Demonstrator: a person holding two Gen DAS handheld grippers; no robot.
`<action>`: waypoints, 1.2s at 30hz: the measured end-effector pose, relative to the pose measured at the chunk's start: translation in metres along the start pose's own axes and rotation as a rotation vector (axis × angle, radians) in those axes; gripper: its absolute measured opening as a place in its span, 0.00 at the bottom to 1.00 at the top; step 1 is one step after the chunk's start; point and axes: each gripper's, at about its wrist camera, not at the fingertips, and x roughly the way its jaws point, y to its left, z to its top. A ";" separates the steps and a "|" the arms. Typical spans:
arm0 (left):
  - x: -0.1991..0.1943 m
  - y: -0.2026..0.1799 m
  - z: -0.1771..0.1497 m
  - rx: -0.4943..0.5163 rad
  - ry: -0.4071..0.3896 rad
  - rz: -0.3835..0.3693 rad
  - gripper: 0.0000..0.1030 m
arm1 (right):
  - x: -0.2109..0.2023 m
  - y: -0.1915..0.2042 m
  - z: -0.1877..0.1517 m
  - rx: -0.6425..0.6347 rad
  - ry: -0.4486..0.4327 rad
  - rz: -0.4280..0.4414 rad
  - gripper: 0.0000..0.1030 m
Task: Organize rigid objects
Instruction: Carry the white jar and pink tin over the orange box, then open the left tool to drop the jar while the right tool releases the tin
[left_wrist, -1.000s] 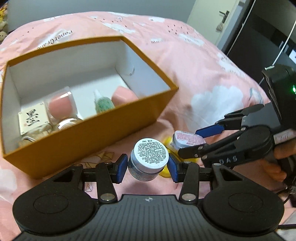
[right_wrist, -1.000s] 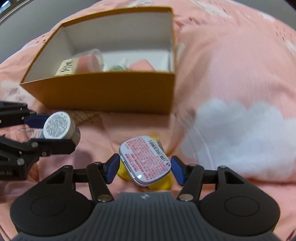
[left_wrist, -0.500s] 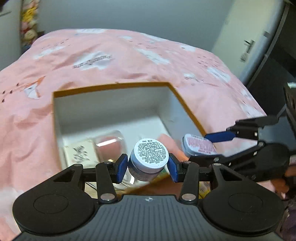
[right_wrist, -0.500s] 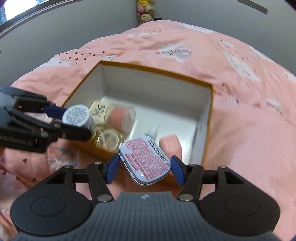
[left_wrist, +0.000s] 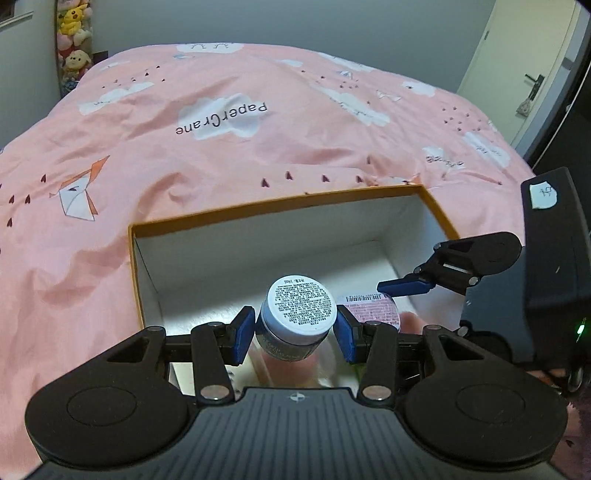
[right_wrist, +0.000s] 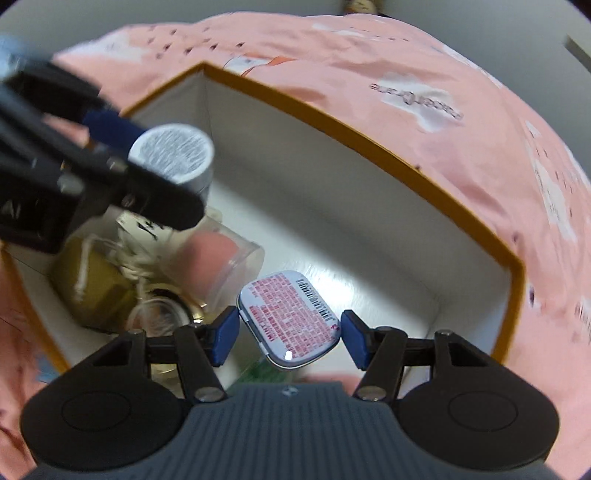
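Note:
My left gripper (left_wrist: 295, 330) is shut on a small round jar (left_wrist: 297, 310) with a white printed lid, and holds it above the open orange box (left_wrist: 273, 202). The same jar (right_wrist: 173, 155) appears at upper left in the right wrist view. My right gripper (right_wrist: 289, 334) is shut on a flat tin with a pink printed label (right_wrist: 290, 321), also over the box's white inside. In the left wrist view that tin (left_wrist: 373, 308) sits just right of the jar, with the right gripper's blue pad (left_wrist: 404, 286) above it.
Inside the box lie a clear tube with a pink sponge (right_wrist: 218, 254), an olive pouch with a cord (right_wrist: 92, 284), a glass jar (right_wrist: 159, 317) and a printed card (right_wrist: 142, 229). Pink bedding (left_wrist: 221, 147) surrounds the box. Plush toys (left_wrist: 74, 40) stand at far left, a door (left_wrist: 524, 66) at right.
Both grippers have travelled from in front of the box's near wall to above its inside, each still gripping its object. The right gripper has rolled, so the box looks tilted.

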 end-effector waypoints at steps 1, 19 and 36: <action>0.004 0.002 0.002 -0.007 0.007 0.007 0.51 | 0.007 -0.001 0.004 -0.022 0.010 -0.009 0.58; 0.059 0.006 0.017 0.054 0.125 0.143 0.51 | 0.053 -0.012 0.011 -0.058 0.030 0.089 0.65; 0.092 -0.008 0.010 0.091 0.131 0.435 0.50 | 0.017 -0.024 -0.009 0.068 -0.055 0.048 0.66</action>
